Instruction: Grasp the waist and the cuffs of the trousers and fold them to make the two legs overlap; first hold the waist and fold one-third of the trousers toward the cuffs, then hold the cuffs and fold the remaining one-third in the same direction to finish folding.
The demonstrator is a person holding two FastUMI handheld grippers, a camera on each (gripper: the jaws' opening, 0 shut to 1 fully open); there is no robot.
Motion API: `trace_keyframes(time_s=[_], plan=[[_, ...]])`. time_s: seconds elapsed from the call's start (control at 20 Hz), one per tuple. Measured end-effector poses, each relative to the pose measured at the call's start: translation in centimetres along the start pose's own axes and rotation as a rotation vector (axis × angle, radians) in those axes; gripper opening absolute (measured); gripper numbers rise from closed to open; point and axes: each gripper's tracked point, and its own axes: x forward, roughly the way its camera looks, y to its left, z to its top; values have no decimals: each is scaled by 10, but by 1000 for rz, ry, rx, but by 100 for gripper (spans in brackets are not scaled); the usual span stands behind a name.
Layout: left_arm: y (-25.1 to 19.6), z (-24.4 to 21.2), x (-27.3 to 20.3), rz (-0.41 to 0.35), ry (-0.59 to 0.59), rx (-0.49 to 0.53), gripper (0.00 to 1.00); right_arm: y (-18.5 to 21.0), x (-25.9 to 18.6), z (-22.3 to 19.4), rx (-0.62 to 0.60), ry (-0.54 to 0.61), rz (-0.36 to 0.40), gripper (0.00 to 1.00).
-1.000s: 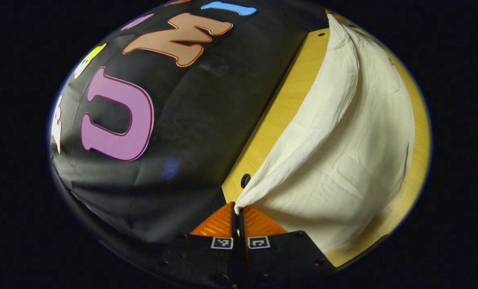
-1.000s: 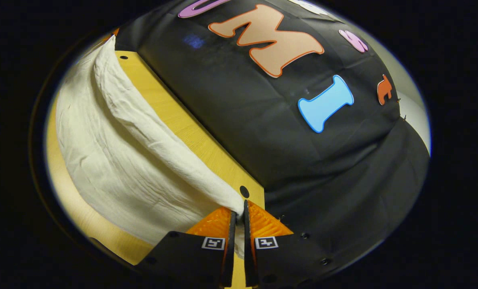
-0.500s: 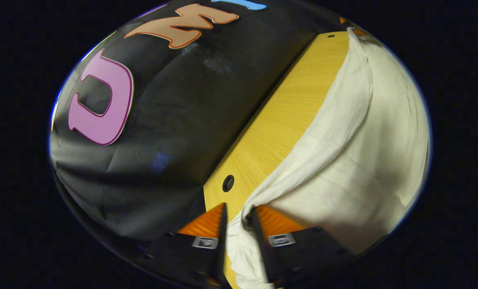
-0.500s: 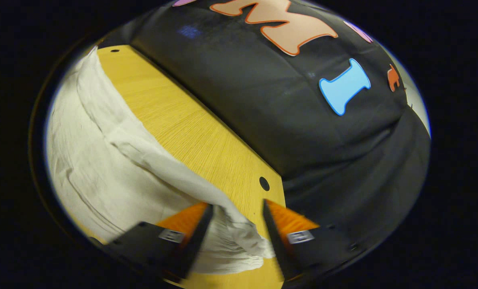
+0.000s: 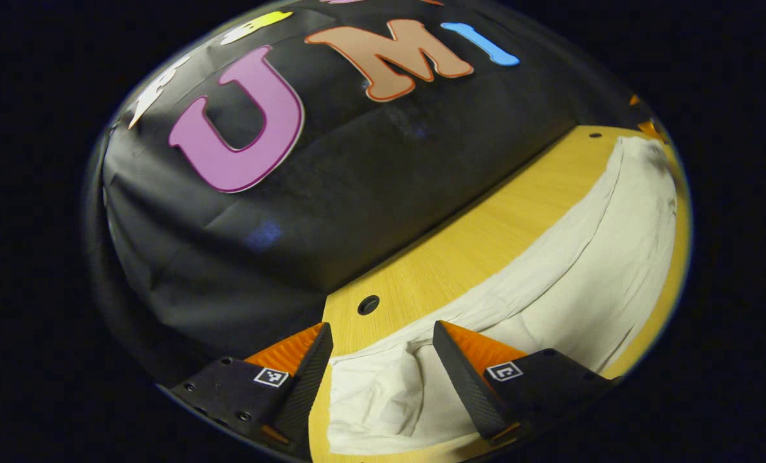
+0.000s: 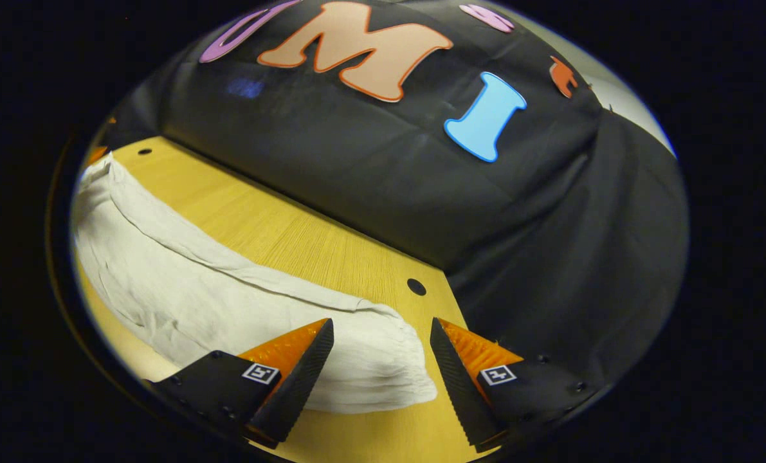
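The pale trousers (image 6: 183, 289) lie in a long strip on the wooden table (image 6: 280, 238), looking light, limp and best pinched at an end, under the spread, empty left gripper (image 5: 383, 337) and right gripper (image 6: 381, 334).

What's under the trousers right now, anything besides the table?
The trousers lie flat on the wooden table, whose bare top shows along their far edge. Whatever sits beneath the cloth is covered. Both the left gripper and right gripper are open above it.
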Motion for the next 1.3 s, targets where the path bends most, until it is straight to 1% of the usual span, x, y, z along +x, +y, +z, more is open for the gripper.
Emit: trace_keyframes(time_s=[0.05,0.1,0.15,0.25,0.3,0.35,0.4,0.55,0.6,0.65,0.75,0.8,1.05,1.1,1.15,1.2,1.25,1.3], plan=[[-3,5,-9,-1,-8,-42,95,-7,2,-5,31,13,0,98],[-2,12,-17,-1,-19,-76,95,-15,5,-9,59,23,-2,100],[0,19,-23,4,-31,-102,95,-21,4,-16,90,30,-1,98],[-2,30,-43,17,-50,-136,95,-31,5,-26,159,39,11,98],[-6,35,-52,18,-60,-155,95,-38,6,-29,192,40,17,100],[-12,39,-56,13,-63,-171,95,-45,9,-36,222,46,19,98],[-17,42,-61,7,-60,-186,95,-49,11,-41,253,56,24,97],[-33,50,-75,-5,-54,-225,96,-60,18,-62,327,86,34,100],[-37,53,-78,-6,-50,-229,95,-63,19,-69,350,101,34,97],[-47,53,-83,-13,-41,-224,96,-64,21,-86,403,134,45,100],[-56,54,-89,-13,-22,-203,96,-67,25,-107,462,178,54,100],[-60,55,-91,-14,-22,-205,96,-63,26,-114,487,198,61,98],[-71,62,-98,-4,-10,-199,96,-49,38,-138,685,301,86,98],[-73,63,-100,-1,-8,-193,96,-47,42,-142,715,319,84,93],[-73,64,-101,2,-5,-188,96,-43,45,-145,736,335,88,93],[-74,65,-102,5,-3,-184,96,-41,48,-148,746,351,84,96],[-74,66,-103,8,-4,-181,96,-40,48,-153,750,372,79,88],[-75,67,-104,11,-3,-177,96,-44,49,-151,748,360,64,84]])
